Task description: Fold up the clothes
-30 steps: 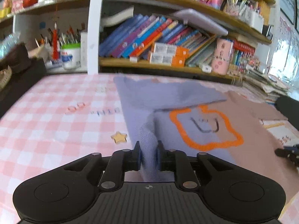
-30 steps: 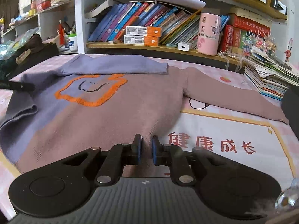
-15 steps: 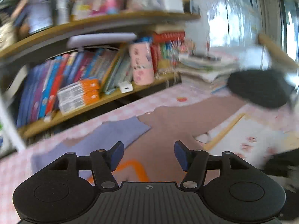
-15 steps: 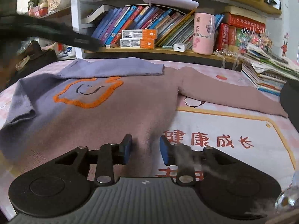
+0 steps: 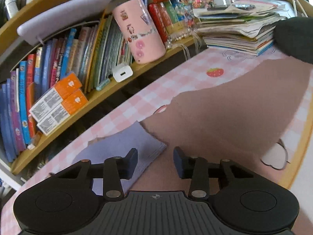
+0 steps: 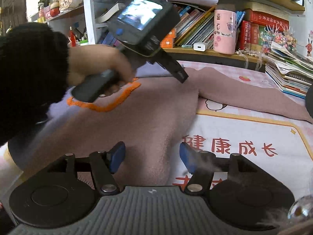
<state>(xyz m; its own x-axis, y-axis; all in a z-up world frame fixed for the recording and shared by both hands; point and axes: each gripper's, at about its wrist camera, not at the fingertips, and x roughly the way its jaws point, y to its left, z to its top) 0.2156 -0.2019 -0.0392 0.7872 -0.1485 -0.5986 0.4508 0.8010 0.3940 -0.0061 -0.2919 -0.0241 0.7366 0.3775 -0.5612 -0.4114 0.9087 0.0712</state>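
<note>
L gripper (image 5: 154, 161) open, empty, over sweater (image 5: 225, 117) nr folded purple sleeve (image 5: 125, 145).

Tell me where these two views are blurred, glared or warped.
Left wrist view: fisheye bends the bookshelf into an arc; window glare top right. Right wrist view: the hand and left gripper are motion-smeared; a hazy smudge veils the lower right.

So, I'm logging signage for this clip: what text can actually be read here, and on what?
"健康成长", red characters on the table mat.
Red characters at the mat's near edge: cut off by the right tool, unreadable.
Book spines, orange boxes, pink cup: print too small or blurred.
</note>
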